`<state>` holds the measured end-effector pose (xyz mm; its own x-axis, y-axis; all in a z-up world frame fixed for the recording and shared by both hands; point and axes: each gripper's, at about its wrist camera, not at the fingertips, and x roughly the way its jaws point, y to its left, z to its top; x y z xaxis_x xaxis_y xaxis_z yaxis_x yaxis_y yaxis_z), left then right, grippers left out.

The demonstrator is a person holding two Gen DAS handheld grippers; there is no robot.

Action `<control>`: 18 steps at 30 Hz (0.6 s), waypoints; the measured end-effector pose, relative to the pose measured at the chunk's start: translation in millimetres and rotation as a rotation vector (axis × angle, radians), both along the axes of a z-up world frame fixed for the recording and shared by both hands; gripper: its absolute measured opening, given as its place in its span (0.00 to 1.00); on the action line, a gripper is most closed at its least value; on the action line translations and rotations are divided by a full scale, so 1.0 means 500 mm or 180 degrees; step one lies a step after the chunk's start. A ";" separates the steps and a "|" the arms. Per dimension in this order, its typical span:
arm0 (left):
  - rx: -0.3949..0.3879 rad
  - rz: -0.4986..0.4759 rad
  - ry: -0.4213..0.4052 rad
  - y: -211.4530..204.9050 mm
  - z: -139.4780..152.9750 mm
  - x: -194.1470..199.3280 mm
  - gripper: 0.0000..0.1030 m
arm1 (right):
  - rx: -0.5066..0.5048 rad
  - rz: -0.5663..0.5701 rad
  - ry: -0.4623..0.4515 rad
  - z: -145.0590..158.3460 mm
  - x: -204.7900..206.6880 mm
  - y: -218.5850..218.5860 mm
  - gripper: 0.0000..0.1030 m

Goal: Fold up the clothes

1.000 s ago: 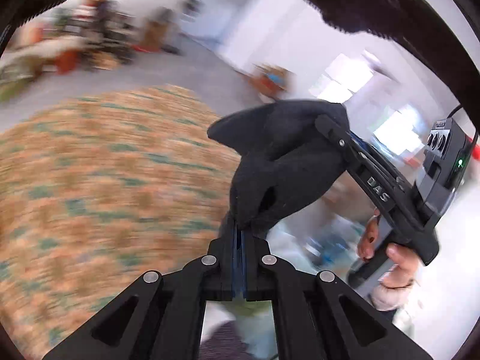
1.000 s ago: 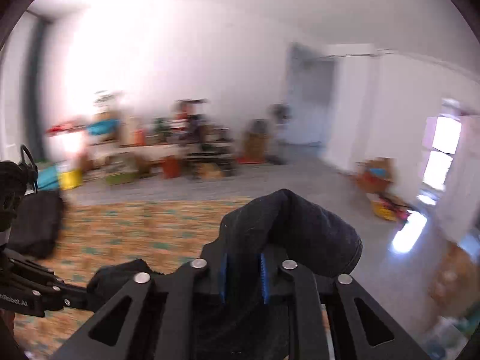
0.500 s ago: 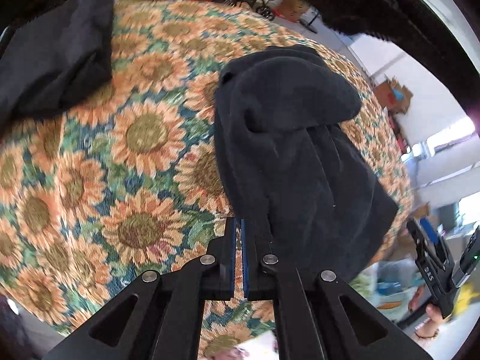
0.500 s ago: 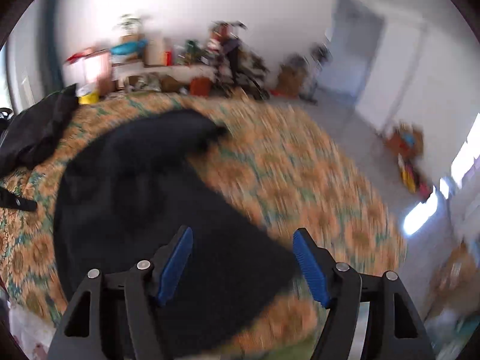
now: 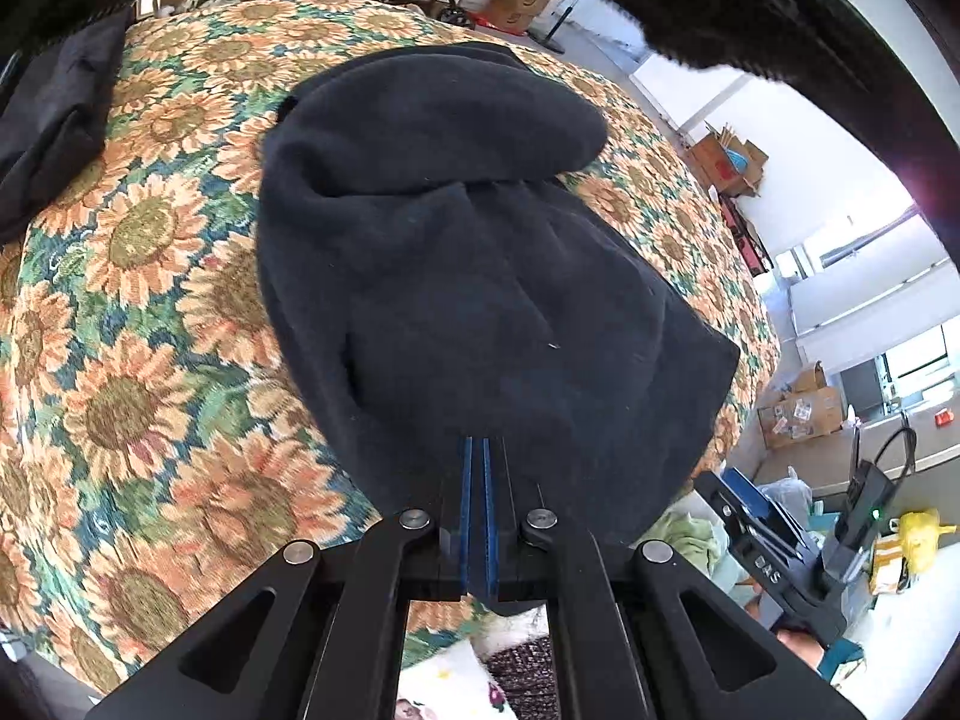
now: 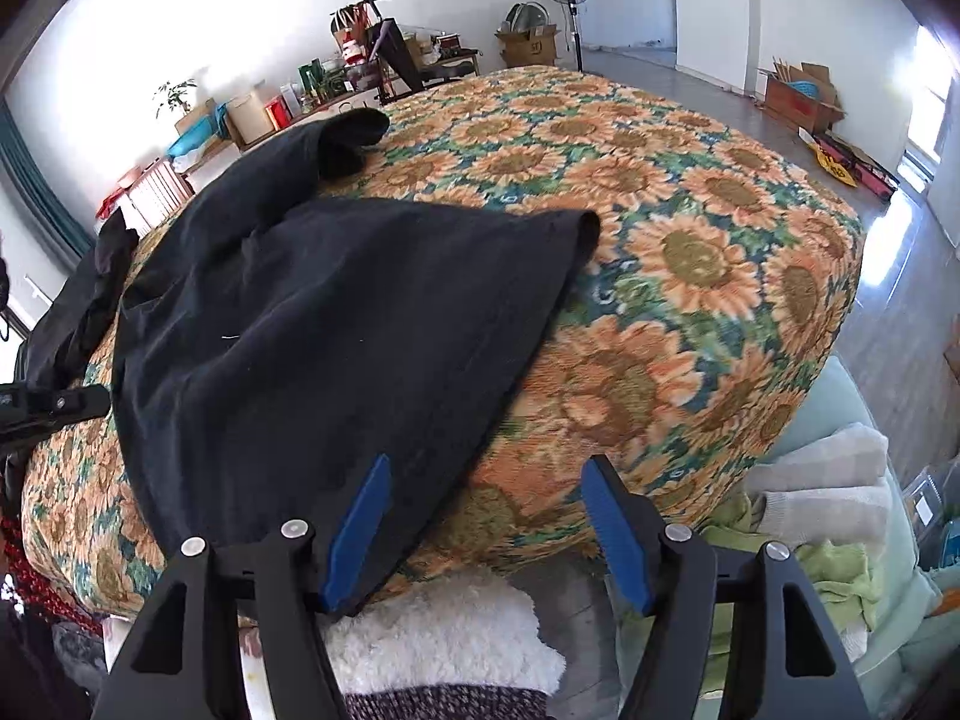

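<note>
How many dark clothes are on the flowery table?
2: a big dark garment spread near the front edge, and a smaller dark garment bunched at the far left edge. More may be hidden.

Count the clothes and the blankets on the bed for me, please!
Black clothes: 2, the big black garment spread out and a second dark garment bunched at the far edge.
Sunflower blanket: 1.
Total: 3.

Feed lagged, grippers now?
Left gripper: shut on the black garment's near edge.
Right gripper: open, holding nothing, at the garment's edge.
</note>
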<state>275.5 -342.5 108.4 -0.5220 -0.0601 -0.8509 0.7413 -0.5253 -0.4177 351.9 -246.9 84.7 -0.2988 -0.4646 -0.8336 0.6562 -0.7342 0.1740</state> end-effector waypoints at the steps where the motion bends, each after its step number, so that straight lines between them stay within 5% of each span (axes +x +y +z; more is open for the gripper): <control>1: -0.0017 -0.0003 -0.0029 0.002 -0.001 -0.004 0.03 | -0.0031 -0.0019 0.0006 0.002 -0.002 0.000 0.64; 10: 0.0033 -0.0291 -0.0186 0.035 0.001 -0.090 0.03 | 0.0156 -0.0259 0.0379 0.054 -0.085 -0.025 0.63; 16: 0.0242 -0.0318 -0.0154 0.037 -0.006 -0.137 0.03 | 0.0181 -0.0332 0.0238 0.046 -0.149 -0.053 0.63; 18: 0.0311 -0.0302 -0.0137 0.035 -0.008 -0.149 0.07 | 0.0188 -0.0356 0.0181 0.043 -0.169 -0.062 0.49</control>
